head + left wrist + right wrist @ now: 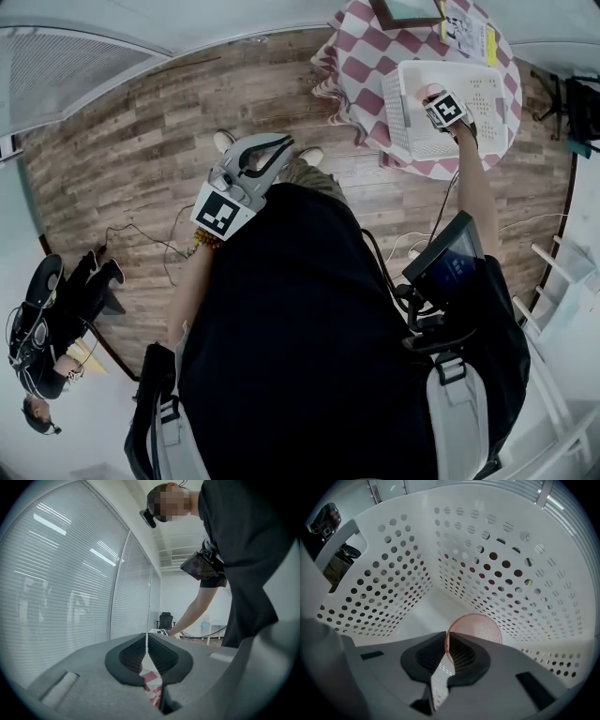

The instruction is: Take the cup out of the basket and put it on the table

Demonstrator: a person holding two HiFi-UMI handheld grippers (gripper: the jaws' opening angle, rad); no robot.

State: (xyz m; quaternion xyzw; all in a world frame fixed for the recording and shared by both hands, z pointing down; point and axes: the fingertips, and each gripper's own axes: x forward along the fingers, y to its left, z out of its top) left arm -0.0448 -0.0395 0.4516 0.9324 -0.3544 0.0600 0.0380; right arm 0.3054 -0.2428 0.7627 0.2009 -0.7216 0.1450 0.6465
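1. Head view. The right hand-held gripper (442,105) points down into the white perforated basket (412,131), which stands on the checked-cloth surface (342,70). The cup cannot be seen from here. The left hand-held gripper (284,145) is held level in front of the body over the wooden floor (141,141), well apart from the basket.
2. Left gripper view. The jaws are together with nothing between them, so this one is idle.
3. Right gripper view. The jaws are clamped on the near wall of the pink translucent cup (480,627), one pad inside the rim and one outside. The cup seems to stand mouth up on the basket floor, near a corner of the perforated walls.
4. Judgement: the step in hand is grip secured, lift next.
   - Draw straight up and clear of the walls before moving sideways.
   - A pinch on one wall lets the cup swing, so go slowly.
   - The thin wall may flex, so do not squeeze harder.
   - The basket looks light. The free gripper could steady it if it shifts.
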